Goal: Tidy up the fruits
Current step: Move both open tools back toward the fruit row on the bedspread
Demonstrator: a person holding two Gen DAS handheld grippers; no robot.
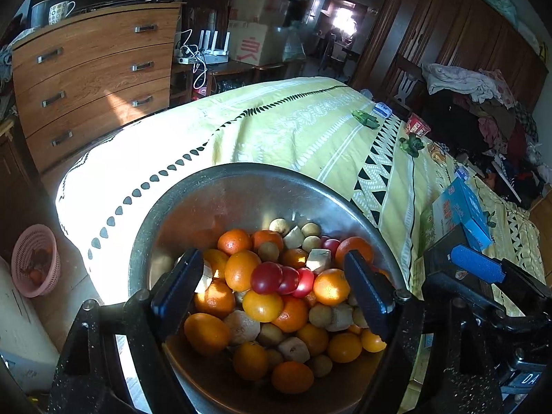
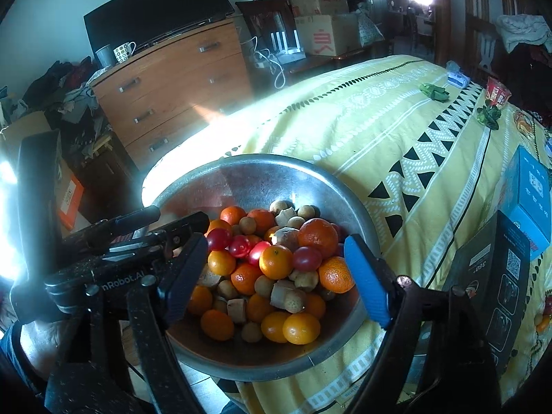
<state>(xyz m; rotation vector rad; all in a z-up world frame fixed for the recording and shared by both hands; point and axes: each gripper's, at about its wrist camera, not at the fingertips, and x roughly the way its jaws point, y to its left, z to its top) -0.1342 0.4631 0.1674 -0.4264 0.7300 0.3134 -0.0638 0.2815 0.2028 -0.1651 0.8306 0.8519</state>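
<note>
Tongs (image 1: 276, 286) agape above fruits (image 1: 276, 296)

A round metal bowl (image 2: 241, 179) on the yellow bedspread holds heaped oranges (image 2: 275, 261), red tomatoes (image 2: 239, 245) and brown longans (image 2: 247, 225)

a dull, scuffed metal bowl (image 2: 241, 179) of glossy tomatoes (image 2: 218, 238) and dimpled oranges (image 2: 318, 237) sits on a matt woven cloth bedspread (image 2: 379, 131), with a wood-grain dresser (image 2: 179, 82) and paper cartons (image 2: 327, 34) behind the bowl.
</note>
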